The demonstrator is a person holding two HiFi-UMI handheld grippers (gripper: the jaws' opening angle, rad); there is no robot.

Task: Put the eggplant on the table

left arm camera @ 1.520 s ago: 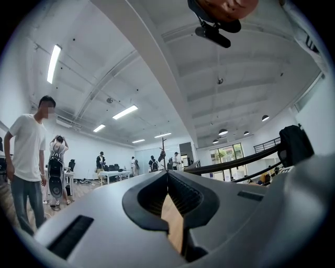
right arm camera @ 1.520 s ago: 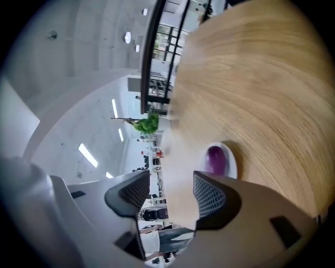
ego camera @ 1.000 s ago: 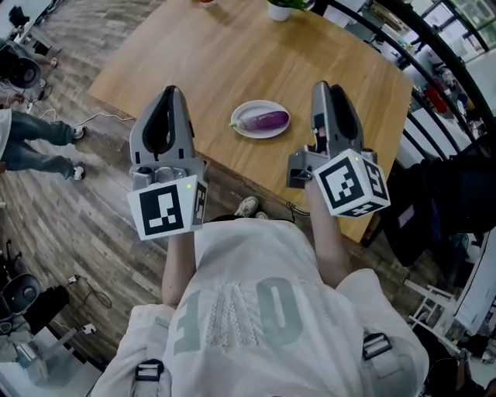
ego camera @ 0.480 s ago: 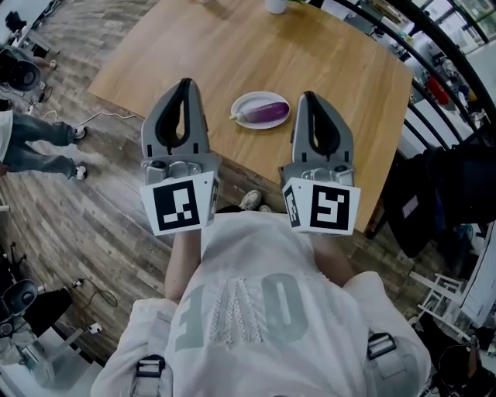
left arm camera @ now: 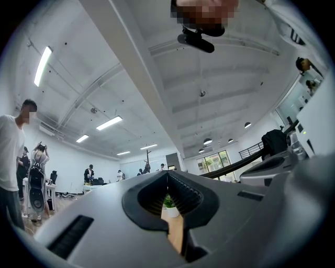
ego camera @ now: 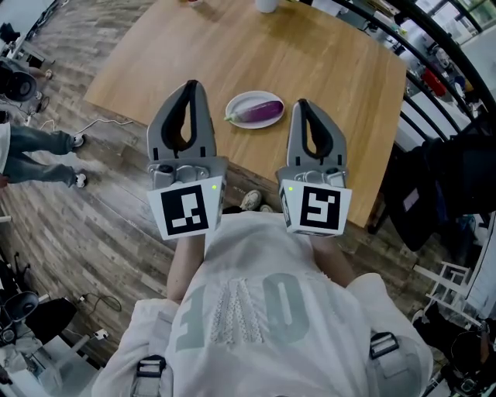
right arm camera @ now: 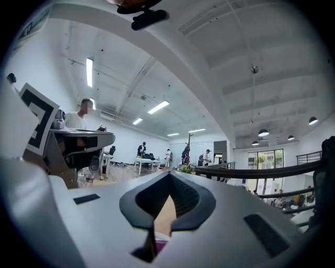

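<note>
A purple eggplant [ego camera: 261, 112] lies on a small white plate [ego camera: 242, 101] near the front edge of the wooden table [ego camera: 310, 54]. My left gripper [ego camera: 191, 84] is shut and empty, held over the table's front edge, left of the plate. My right gripper [ego camera: 301, 102] is also shut and empty, just right of the plate; its jaws have just closed with nothing between them. The right gripper view shows the shut right gripper [right arm camera: 168, 172], with a bit of plate [right arm camera: 163, 237] and eggplant [right arm camera: 159, 246] beyond the jaws. In the left gripper view, the left gripper [left arm camera: 167, 172] is shut.
A white plant pot [ego camera: 266, 5] stands at the table's far edge, the plant pot [left arm camera: 169, 205] also showing between the left jaws. A black railing [ego camera: 434, 62] and dark bags [ego camera: 457, 186] are to the right. A person's legs [ego camera: 31, 143] and cables are on the floor at left.
The right gripper has rolled from lying on its side to upright and shifted left toward the plate. The left gripper has moved slightly right and forward. Eggplant and plate have not moved.
</note>
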